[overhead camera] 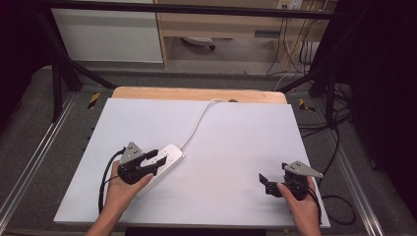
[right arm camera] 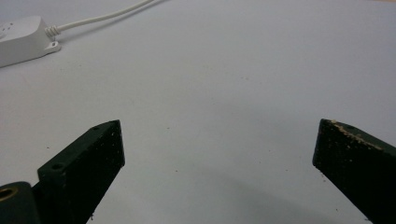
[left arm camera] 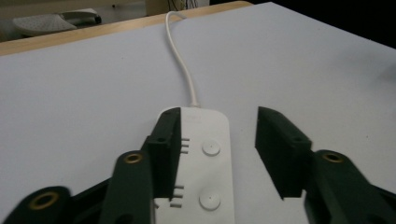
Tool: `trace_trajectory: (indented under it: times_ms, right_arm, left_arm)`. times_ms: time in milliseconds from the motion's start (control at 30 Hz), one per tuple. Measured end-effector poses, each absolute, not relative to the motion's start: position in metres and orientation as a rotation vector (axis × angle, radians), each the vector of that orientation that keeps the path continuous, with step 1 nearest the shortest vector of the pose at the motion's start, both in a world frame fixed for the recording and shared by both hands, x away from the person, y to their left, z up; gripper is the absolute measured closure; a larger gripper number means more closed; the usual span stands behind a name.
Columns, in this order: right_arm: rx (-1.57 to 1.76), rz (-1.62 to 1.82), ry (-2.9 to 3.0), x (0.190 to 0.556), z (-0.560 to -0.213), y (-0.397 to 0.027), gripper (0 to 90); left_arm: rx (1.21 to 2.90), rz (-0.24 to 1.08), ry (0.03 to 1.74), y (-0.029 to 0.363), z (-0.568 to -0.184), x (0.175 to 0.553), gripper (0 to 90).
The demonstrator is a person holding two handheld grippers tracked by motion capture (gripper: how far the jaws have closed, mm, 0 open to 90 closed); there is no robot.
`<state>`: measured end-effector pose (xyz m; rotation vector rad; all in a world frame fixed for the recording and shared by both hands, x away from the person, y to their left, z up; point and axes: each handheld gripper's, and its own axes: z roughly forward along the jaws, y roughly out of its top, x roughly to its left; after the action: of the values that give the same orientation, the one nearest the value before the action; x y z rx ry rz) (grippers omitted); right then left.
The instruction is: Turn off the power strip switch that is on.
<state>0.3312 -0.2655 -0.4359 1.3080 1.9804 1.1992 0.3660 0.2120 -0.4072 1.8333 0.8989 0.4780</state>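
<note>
Your left gripper (left arm camera: 215, 154) straddles the power strip (left arm camera: 205, 163), jaws open (one touches its side), so it lies free; your right gripper (right arm camera: 217, 158) waits open.

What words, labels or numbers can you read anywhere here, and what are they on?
None can be read.
Power strip: a faint mark near its cord end, too blurred to read; the two round buttons carry no legible sign.
Yellow-and-black markers on the floor: stripes, no text.
White table surface: no print.
Left gripper and right gripper: no lettering shows.
</note>
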Motion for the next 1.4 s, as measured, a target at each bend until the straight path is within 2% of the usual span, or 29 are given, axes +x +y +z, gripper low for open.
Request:
trace_trajectory:
  times_ms: [67, 267, 367, 1400]
  right_arm:
    - [1.310, 1.200, 1.981, 0.331, -0.436, -0.265, 3.0]
    - [1.309, 1.202, 1.981, 0.331, -0.436, -0.265, 2.9]
    - [1.307, 1.202, 1.980, 0.331, -0.436, -0.265, 2.9]
    - [1.311, 1.203, 1.978, 0.332, -0.436, -0.266, 2.9]
  left_arm:
    - [1.814, 0.479, 0.904, 0.213, -0.405, 0.365, 42.5]
    - [1.777, 0.484, 0.928, 0.214, -0.398, 0.362, 13.4]
    - [1.761, 0.503, 0.950, 0.217, -0.394, 0.359, 7.8]
    - [1.665, 0.521, 1.023, 0.268, -0.383, 0.335, 5.6]
